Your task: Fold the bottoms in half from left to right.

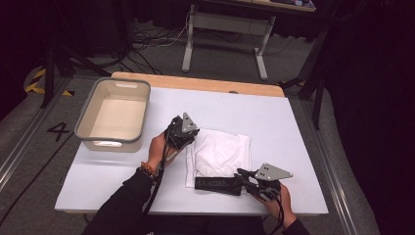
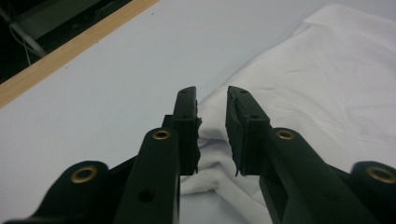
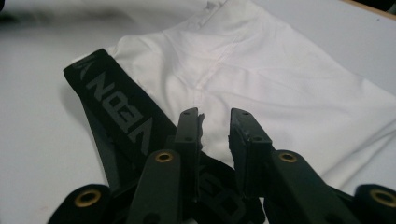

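Two grippers sit mid-frame over folded white shorts [image 1: 219, 152] (black waistband [image 1: 218, 184]): left gripper [image 1: 192, 133] and right gripper [image 1: 241, 175] both have fingers slightly apart, gripping nothing, probably just letting go.

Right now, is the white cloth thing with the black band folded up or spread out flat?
Folded. The white fabric garment with the black waistband lies as a compact rectangle on the white table, layered edges showing along its left side.
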### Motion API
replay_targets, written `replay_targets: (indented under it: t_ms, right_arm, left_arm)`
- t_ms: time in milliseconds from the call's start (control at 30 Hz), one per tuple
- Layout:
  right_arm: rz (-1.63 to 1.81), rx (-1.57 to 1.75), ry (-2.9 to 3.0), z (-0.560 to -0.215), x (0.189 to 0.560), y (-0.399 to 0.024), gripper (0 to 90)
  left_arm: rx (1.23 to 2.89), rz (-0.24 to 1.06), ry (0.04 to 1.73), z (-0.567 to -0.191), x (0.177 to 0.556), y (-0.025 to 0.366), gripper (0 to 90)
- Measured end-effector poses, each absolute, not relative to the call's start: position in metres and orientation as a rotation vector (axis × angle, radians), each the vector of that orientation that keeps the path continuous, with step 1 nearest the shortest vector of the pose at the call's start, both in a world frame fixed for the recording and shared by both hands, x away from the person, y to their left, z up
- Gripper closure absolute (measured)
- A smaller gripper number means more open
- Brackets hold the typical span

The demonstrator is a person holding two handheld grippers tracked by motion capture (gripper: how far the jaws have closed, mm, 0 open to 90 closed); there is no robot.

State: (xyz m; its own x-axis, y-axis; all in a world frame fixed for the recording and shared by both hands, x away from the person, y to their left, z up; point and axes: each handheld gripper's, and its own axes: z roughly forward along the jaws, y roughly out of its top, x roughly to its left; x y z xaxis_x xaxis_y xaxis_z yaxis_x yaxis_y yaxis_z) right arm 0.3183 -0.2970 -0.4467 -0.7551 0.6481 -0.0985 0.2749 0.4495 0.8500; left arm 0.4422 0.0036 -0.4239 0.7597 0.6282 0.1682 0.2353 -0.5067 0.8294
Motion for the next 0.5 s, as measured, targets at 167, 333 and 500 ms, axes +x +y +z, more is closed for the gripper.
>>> replay_targets:
  t_ms: [167, 333, 500]
  right_arm:
    - [1.252, 0.797, 2.222, -0.439, 0.317, -0.308, 63.7]
    - [1.256, 0.831, 2.152, -0.432, 0.319, -0.321, 46.3]
    - [1.275, 0.887, 2.073, -0.428, 0.321, -0.332, 33.7]
  left_arm:
    - [2.076, 0.498, 0.566, -0.424, 0.421, 0.004, 47.7]
    - [2.084, 0.397, 0.488, -0.43, 0.397, 0.009, 32.4]
    - [2.092, 0.379, 0.473, -0.433, 0.384, 0.017, 21.3]
